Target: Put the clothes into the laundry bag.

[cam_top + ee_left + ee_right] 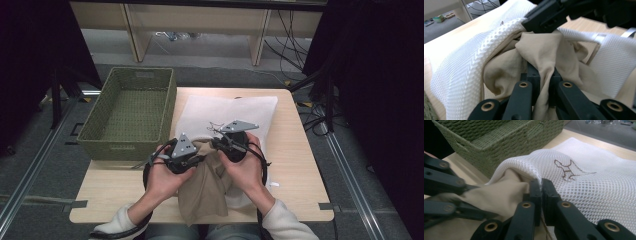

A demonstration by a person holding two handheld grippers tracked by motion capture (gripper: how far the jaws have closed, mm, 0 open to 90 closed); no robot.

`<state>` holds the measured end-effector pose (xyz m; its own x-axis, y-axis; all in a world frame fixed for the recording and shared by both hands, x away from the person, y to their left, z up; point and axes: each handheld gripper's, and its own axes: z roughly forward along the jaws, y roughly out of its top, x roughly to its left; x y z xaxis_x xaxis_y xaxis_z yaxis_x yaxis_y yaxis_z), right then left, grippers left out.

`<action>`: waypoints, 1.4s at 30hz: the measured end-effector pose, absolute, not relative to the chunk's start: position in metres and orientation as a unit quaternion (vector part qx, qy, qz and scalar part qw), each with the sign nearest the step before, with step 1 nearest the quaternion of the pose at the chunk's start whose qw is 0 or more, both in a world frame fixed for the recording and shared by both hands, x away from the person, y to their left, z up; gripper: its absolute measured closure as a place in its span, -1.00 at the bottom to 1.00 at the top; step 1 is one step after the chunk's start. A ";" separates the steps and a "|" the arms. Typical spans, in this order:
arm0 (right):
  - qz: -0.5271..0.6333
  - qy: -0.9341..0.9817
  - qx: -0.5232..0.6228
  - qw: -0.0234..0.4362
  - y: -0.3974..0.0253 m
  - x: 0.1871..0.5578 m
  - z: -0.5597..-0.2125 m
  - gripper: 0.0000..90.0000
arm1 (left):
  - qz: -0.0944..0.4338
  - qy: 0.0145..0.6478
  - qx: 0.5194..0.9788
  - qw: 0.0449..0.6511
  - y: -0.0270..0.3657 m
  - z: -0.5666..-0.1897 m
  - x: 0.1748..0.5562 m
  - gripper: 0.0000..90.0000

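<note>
On the table (300,150) lies a white mesh bag (240,107), its mouth turned toward the person, with a beige cloth (205,192) partly inside the mouth and the rest hanging over the near edge of the table. The left gripper (192,161) is clenched on a fold of the cloth; in the left gripper view its jaws pinch the beige fabric (544,75) between them, with the bag's mesh rim (481,50) arching over the cloth to the left. The right gripper (219,142) is clamped on the rim of the bag; in the right gripper view its jaws meet on the mesh edge (534,173), lifting it above the cloth (501,197), and a small brown embroidered figure (567,170) shows on the bag's upper face. The two grippers sit close together at the bag's mouth, and the right one's black jaw appears at the top of the left gripper view. A green woven basket (165,120) stands just beside the bag on the left of the table, partly over the table's edge
</note>
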<state>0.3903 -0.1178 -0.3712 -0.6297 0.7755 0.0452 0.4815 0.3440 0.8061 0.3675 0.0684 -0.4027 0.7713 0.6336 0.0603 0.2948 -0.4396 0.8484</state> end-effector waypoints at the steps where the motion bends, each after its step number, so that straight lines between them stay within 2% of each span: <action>1: 0.417 0.804 0.386 0.178 -0.118 0.391 -0.372 0.96 | 0.188 0.289 0.825 0.448 0.065 -0.408 0.369 0.88; 4: 0.413 0.804 0.388 0.179 -0.117 0.391 -0.372 0.96 | 0.214 0.274 0.835 0.426 0.061 -0.420 0.377 0.87; 7: 0.414 0.803 0.395 0.167 -0.115 0.390 -0.372 0.96 | 0.211 0.273 0.839 0.421 0.053 -0.440 0.383 0.85; 12: 0.407 0.808 0.390 0.173 -0.122 0.396 -0.375 0.96 | 0.220 0.272 0.841 0.412 0.053 -0.445 0.387 0.85; 23: 0.423 0.796 0.395 0.178 -0.120 0.390 -0.367 0.96 | 0.256 0.293 0.786 0.480 0.070 -0.410 0.371 0.89; 29: 0.436 0.795 0.380 0.186 -0.121 0.385 -0.359 0.96 | 0.270 0.278 0.791 0.472 0.064 -0.403 0.366 0.87; 32: 0.434 0.796 0.381 0.182 -0.122 0.387 -0.361 0.96 | 0.283 0.271 0.807 0.443 0.058 -0.419 0.375 0.78; 34: 0.428 0.794 0.395 0.176 -0.122 0.389 -0.365 0.96 | 0.267 0.265 0.830 0.413 0.054 -0.434 0.380 0.62; 37: 0.416 0.797 0.397 0.183 -0.124 0.391 -0.367 0.96 | 0.271 0.255 0.838 0.399 0.051 -0.450 0.384 0.46; 42: 0.414 0.797 0.405 0.173 -0.125 0.393 -0.367 0.96 | 0.254 0.256 0.838 0.409 0.055 -0.451 0.387 0.20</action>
